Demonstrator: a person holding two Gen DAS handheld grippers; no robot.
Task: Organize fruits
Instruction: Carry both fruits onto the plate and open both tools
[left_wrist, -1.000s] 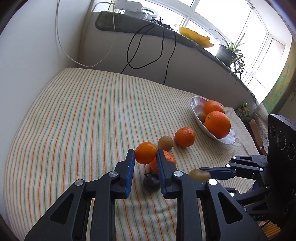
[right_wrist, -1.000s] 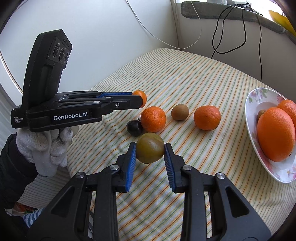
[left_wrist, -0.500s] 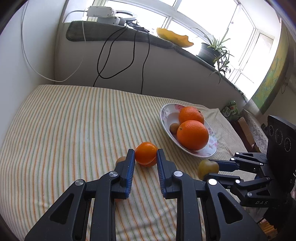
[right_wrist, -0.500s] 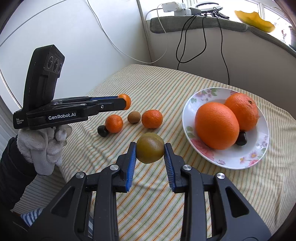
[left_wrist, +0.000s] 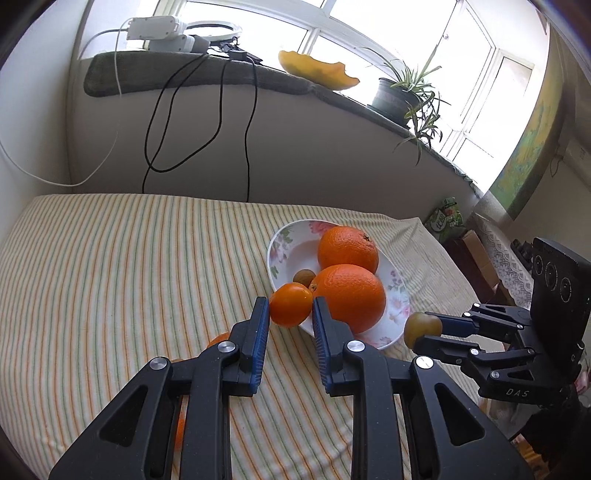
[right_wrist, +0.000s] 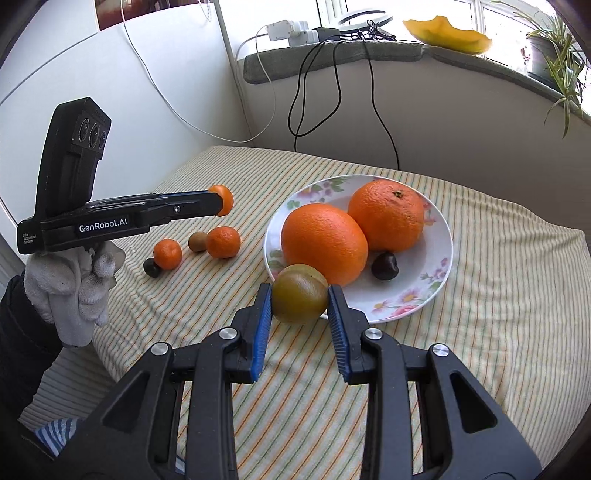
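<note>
Two fruits are carried at once, one in each gripper, seemingly so that both can be set in the plate (right_wrist: 441, 236) in a single trip. A small orange tangerine (left_wrist: 290, 304) is clamped between the narrowly set blue pads of the left gripper (left_wrist: 290, 308); a greenish-brown round fruit (right_wrist: 299, 293) is pinched likewise in the right gripper (right_wrist: 299, 299), whose jaws are set slightly wider to suit it. Both fruits are held clear of the striped cloth (left_wrist: 110, 258), judging by the plate rim seen behind them.

In the left wrist view the plate's rim (left_wrist: 275, 240) is seen at about 1 o'clock from the held tangerine, just beyond it, with two large oranges (left_wrist: 351, 295) and a small brown fruit (left_wrist: 304, 277) already in it. In the right wrist view the plate is found at 1 o'clock from the held fruit, its near rim just behind that fruit; a dark chestnut-like fruit (right_wrist: 384, 266) is seen beside the oranges.

Four pieces are left on the cloth at about 10 o'clock from the right gripper: two tangerines (right_wrist: 223, 242), a kiwi (right_wrist: 197, 242) and a dark fruit (right_wrist: 151, 267).
</note>
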